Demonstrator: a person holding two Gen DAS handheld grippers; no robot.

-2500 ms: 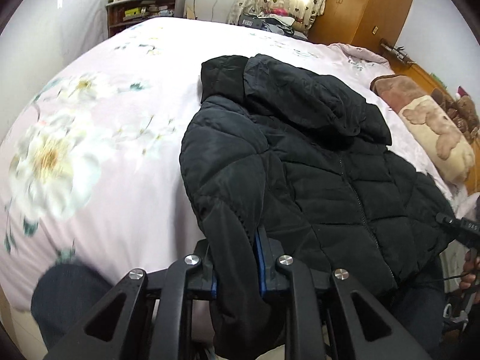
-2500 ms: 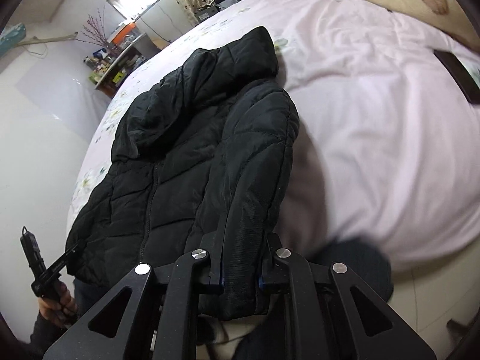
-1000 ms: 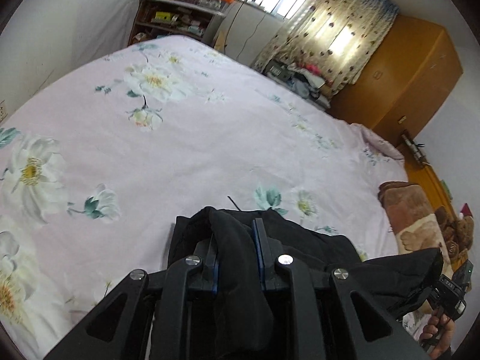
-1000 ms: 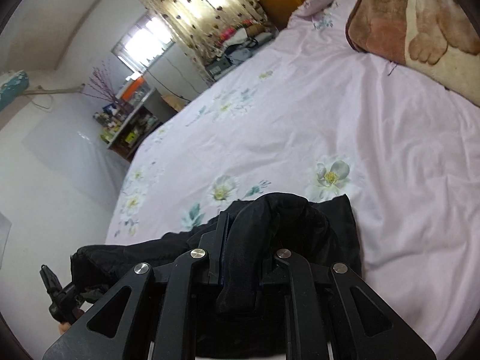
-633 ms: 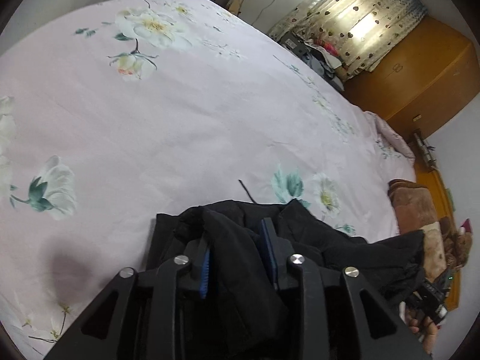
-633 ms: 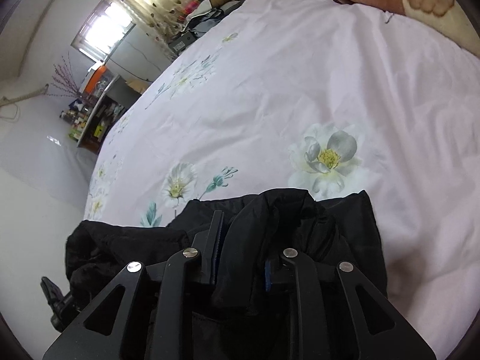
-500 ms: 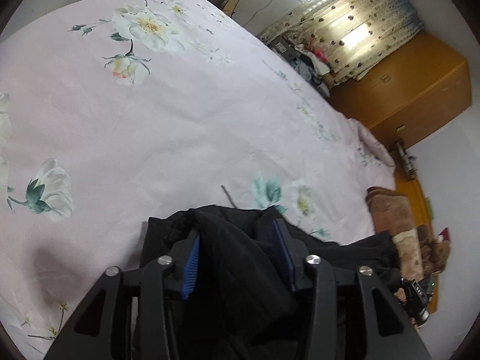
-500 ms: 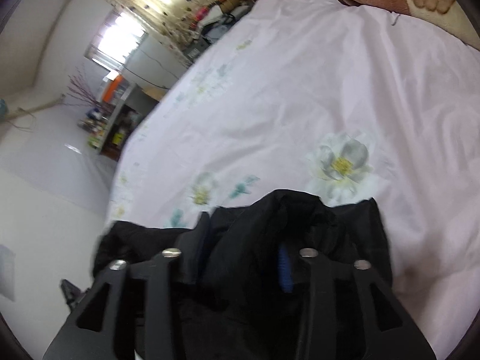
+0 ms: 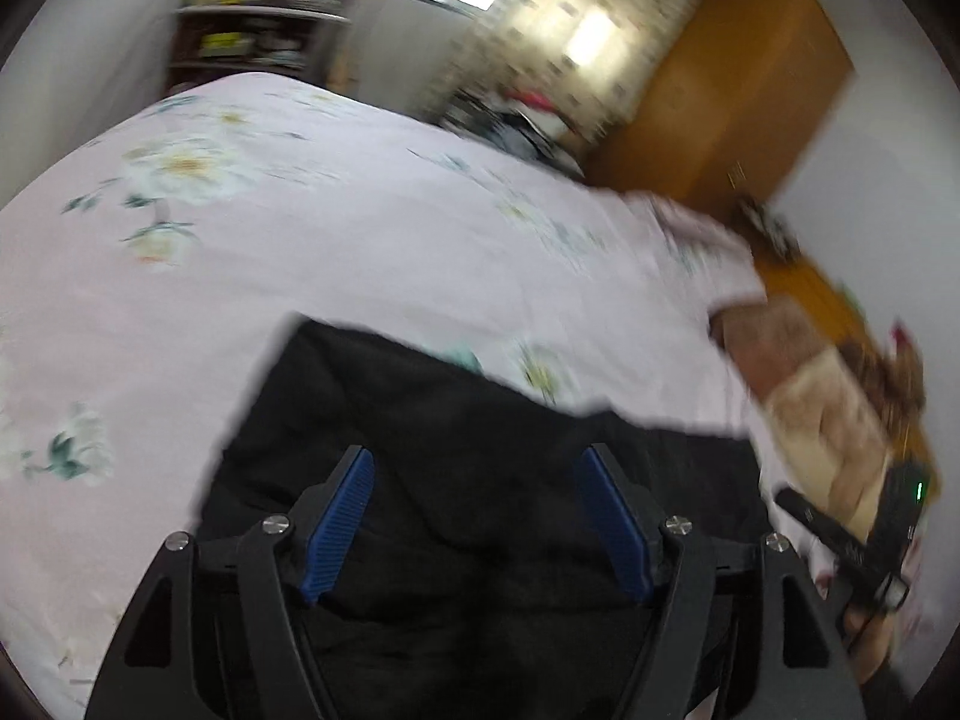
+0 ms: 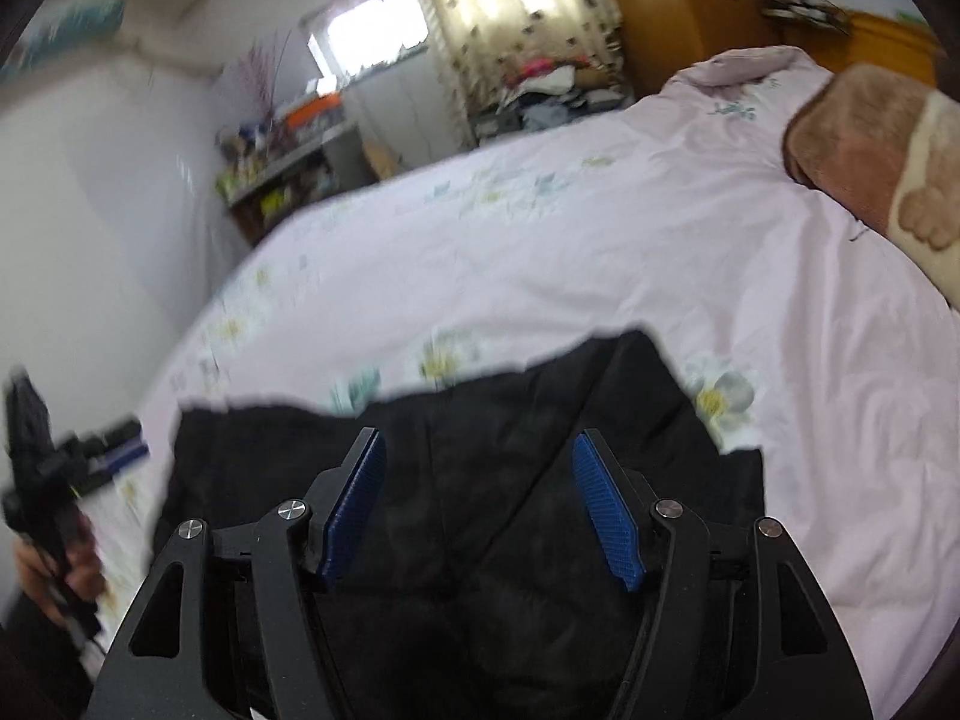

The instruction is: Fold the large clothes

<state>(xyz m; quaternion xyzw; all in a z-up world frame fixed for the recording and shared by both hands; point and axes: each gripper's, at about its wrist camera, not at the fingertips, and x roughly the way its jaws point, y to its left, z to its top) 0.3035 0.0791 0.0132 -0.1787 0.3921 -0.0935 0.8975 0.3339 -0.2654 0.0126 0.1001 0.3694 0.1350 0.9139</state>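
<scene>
Jacket (image 9: pixel 480 480) lies folded on the bed (image 9: pixel 360 276), near edge. Left gripper (image 9: pixel 477 516) and right gripper (image 10: pixel 477 507) both opening wide, pads clear of fabric, holding nothing. Pull straight back so fingers don't snag the fold.

The jacket (image 9: pixel 480 480) lies folded on the bed (image 9: pixel 360 252) at its near edge. A blanket (image 10: pixel 870 144) lies along the bed's right edge. Beyond the far edge stand a shelf (image 10: pixel 282 180) toward the left corner and a wardrobe (image 9: pixel 720 96) toward the right corner.
</scene>
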